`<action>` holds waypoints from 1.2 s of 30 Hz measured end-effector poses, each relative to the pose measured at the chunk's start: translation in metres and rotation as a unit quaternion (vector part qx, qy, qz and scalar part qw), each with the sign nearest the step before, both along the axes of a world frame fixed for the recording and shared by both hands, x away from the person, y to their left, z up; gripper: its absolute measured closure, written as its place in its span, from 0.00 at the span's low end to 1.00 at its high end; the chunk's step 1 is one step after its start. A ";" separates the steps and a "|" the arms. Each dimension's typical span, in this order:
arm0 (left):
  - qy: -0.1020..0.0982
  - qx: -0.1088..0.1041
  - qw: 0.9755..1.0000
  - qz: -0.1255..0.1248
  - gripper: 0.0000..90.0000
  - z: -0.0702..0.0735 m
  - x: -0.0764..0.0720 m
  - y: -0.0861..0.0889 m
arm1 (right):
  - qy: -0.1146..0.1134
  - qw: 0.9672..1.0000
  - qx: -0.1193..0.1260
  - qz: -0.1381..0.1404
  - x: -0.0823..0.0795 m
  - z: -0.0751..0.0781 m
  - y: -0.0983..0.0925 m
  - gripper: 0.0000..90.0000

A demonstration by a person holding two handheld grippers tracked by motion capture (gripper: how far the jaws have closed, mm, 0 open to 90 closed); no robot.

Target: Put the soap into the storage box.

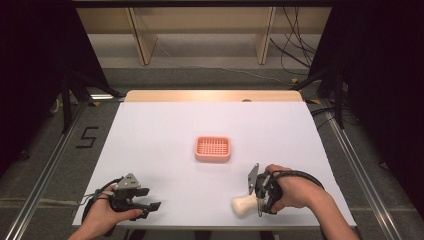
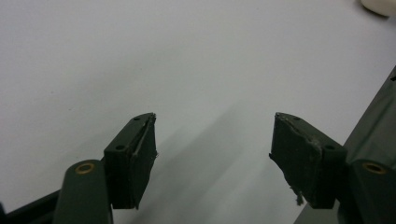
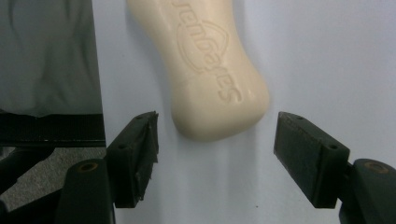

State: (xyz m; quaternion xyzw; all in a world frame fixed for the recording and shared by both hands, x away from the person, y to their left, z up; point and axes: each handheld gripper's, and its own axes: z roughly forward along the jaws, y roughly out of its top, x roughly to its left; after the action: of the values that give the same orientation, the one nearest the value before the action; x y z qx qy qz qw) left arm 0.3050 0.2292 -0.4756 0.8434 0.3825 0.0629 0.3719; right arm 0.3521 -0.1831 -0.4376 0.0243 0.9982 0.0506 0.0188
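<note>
My right gripper point(image 3: 215, 128) stands wide open, holding nothing, just short of the cream soap bar point(image 3: 210, 70) lying near the pink soap dish point(image 1: 213, 149); my left gripper point(image 2: 212, 135) is open, empty.

A cream bar of soap point(image 3: 210, 70) is seen with a smooth, waxy, faintly glossy surface into which lettering and an oval outline are pressed. The white table top point(image 1: 165, 140) appears matt and smooth, like paper or laminate, while a strip of pale wood point(image 1: 210, 95) is shown along its far edge. The pink soap dish point(image 1: 213, 148) looks like moulded plastic with a gridded, matt face. The pads point(image 2: 301, 156) of the left gripper point(image 2: 212, 140) are seen as dark, matt rubber, rough and frayed at the edges; a grey metal plate point(image 1: 129, 181) is carried on top.
</note>
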 end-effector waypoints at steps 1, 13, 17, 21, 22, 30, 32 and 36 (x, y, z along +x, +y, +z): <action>-0.002 -0.002 1.000 0.001 0.34 0.000 0.000 0.000 | -0.001 1.000 -0.003 -0.009 -0.001 0.000 0.001 0.35; -0.003 -0.002 1.000 0.001 0.34 0.000 0.000 0.000 | 0.015 1.000 -0.016 -0.014 -0.001 -0.002 0.016 0.35; -0.002 -0.002 1.000 0.000 0.34 -0.001 0.000 0.000 | 0.013 1.000 -0.017 0.019 0.003 -0.004 0.022 0.35; -0.005 0.004 1.000 0.000 0.34 0.000 0.000 0.000 | 0.014 1.000 -0.021 0.016 0.004 -0.005 0.027 0.35; -0.005 0.003 1.000 -0.001 0.34 0.000 0.000 0.000 | 0.008 0.999 -0.018 0.027 0.004 -0.006 0.028 0.35; -0.003 -0.003 1.000 0.000 0.34 0.000 0.000 0.000 | 0.025 0.999 -0.025 0.027 0.003 -0.009 0.037 0.36; -0.004 0.002 1.000 0.001 0.34 0.000 0.000 0.001 | 0.017 0.999 -0.027 0.034 0.003 -0.009 0.038 0.37; -0.003 -0.005 1.000 0.000 0.34 0.000 0.000 0.000 | 0.023 0.999 -0.031 0.031 0.001 -0.010 0.041 0.39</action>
State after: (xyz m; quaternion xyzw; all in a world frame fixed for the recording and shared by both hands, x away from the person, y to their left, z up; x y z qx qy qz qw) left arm 0.3048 0.2291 -0.4755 0.8415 0.3817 0.0635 0.3771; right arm 0.3534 -0.1416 -0.4479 -0.0066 0.9998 0.0196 -0.0047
